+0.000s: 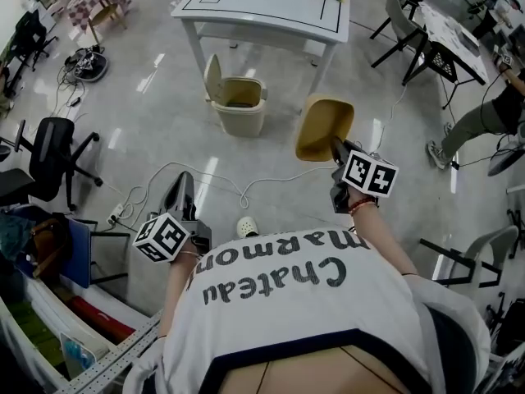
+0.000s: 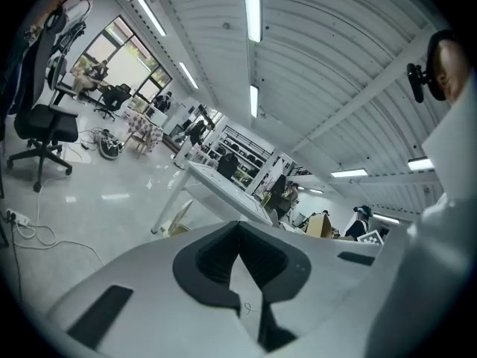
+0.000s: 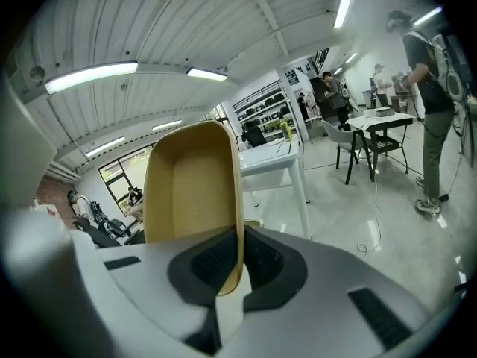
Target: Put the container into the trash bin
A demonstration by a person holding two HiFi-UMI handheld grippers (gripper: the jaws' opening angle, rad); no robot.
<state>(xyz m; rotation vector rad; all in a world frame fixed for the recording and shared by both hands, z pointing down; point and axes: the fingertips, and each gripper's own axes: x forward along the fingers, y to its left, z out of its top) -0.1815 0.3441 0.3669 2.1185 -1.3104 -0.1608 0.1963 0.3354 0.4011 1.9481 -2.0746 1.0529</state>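
Right gripper (image 1: 336, 146): my jaws clamp the container (image 1: 323, 126) wall, aloft.
Left gripper (image 1: 182, 185): my jaws together, empty.
Trash bin (image 1: 239, 105): lid up, floor beside table (image 1: 271, 11) leg.
Between: white cable (image 1: 246, 189), floor.

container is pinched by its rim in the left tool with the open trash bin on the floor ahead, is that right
No: the right tool, not the left, pinches the container by its rim, as the right gripper view shows; the left tool holds nothing. The open trash bin is on the floor ahead.
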